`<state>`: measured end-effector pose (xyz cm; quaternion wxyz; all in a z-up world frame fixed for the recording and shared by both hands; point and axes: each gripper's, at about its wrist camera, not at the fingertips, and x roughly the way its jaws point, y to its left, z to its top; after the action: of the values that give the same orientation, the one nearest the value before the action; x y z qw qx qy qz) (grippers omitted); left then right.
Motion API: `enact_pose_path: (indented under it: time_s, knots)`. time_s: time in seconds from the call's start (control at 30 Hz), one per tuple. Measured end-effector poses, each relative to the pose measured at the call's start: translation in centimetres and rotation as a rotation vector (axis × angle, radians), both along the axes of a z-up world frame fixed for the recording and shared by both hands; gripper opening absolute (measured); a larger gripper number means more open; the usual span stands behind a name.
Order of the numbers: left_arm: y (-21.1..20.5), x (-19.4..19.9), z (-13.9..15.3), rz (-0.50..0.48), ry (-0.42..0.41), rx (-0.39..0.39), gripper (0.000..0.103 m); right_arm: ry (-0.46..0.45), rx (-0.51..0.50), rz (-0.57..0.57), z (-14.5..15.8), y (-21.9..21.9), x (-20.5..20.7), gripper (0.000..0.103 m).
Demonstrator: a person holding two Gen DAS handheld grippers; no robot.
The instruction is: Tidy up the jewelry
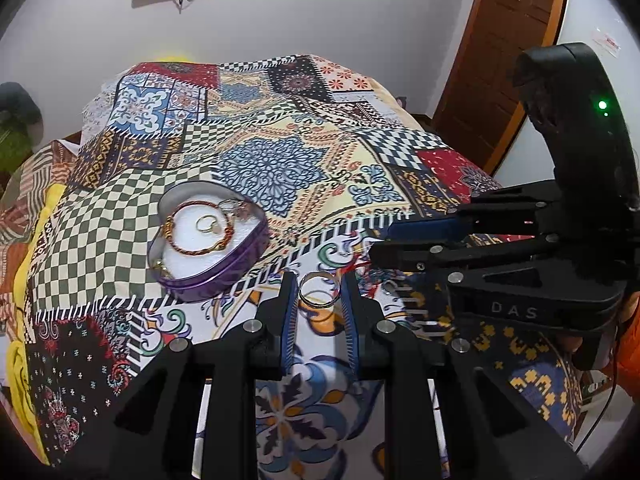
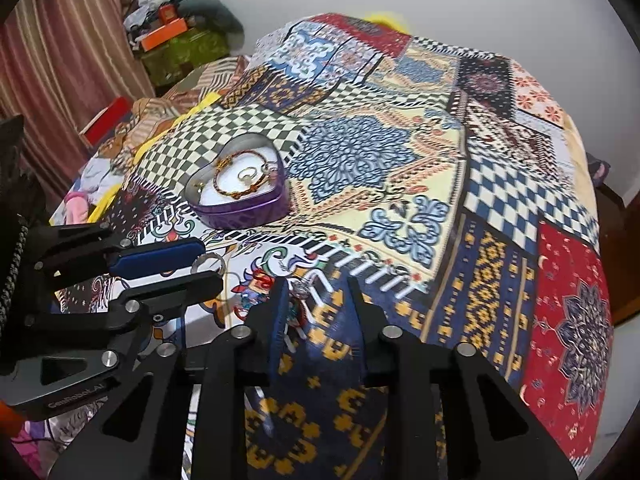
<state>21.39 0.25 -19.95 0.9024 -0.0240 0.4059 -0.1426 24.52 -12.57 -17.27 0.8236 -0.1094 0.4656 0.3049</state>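
We found the left gripper (image 1: 319, 294) held low with its jaws parted, fingers pointing forward. The right gripper (image 2: 316, 300) sat just beside it, jaws likewise apart, its fingers angled across toward the left one's tips.

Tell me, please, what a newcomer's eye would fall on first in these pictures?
Probably the busy patchwork bedspread that fills both views. On it sits a purple heart-shaped tin with a red-and-gold bracelet on its white lining. Nearer, a silver bangle stands between the open fingers of the left gripper.
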Motion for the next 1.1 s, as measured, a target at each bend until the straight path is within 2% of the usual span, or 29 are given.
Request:
enact_pose_path:
  time_s: [0.1,0.13,0.17,0.57,1.1]
  knots:
    - [0.4,0.1,-0.3,0.012,0.002,0.003,0.021,0.01,-0.015,0.02,-0.3,0.6,0.2,0.016]
    - [0.5,0.1,-0.4,0.015,0.003,0.0,0.021,0.014,-0.02,0.023,-0.4,0.8,0.2,0.01]
    - [0.6,0.1,-0.4,0.018,0.004,-0.004,0.021,0.019,-0.023,0.025,-0.5,0.9,0.3,0.009]
    - [1.0,-0.4,0.6,0.042,-0.021,-0.008,0.021,0.004,0.027,-0.036,0.8,-0.4,0.3,0.009]
    - [3.5,-1.3,3.7,0.106,-0.075,-0.001,0.021,-0.096,0.067,-0.093,5.9,-1.1,-0.9,0.009]
